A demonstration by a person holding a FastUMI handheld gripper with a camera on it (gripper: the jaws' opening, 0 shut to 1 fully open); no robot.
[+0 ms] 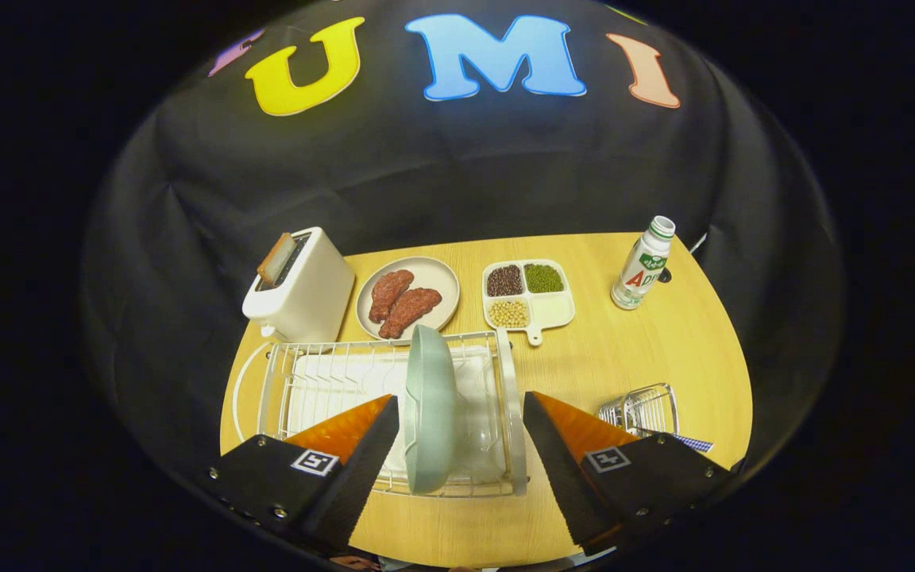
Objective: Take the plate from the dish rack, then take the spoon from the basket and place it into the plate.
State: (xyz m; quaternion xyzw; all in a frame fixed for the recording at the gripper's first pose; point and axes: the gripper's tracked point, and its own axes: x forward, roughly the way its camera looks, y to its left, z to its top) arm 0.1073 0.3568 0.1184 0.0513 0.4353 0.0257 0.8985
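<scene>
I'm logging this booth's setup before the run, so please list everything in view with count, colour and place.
Plate: one, pale green, upright on edge in the dish rack, between the fingers.
Dish rack: one, white wire, near edge of table.
Basket: one, wire, right of rack; contents unclear.
Toaster: one, white, slice inside, beyond rack.
Round plate: one, beige, two reddish meat pieces.
Divided dish: one, cream, dark, green and pale beans.
Bottle: one, white, far right.
Table: one, light wood.
Gripper: one, open, fingers either side of the plate.
</scene>
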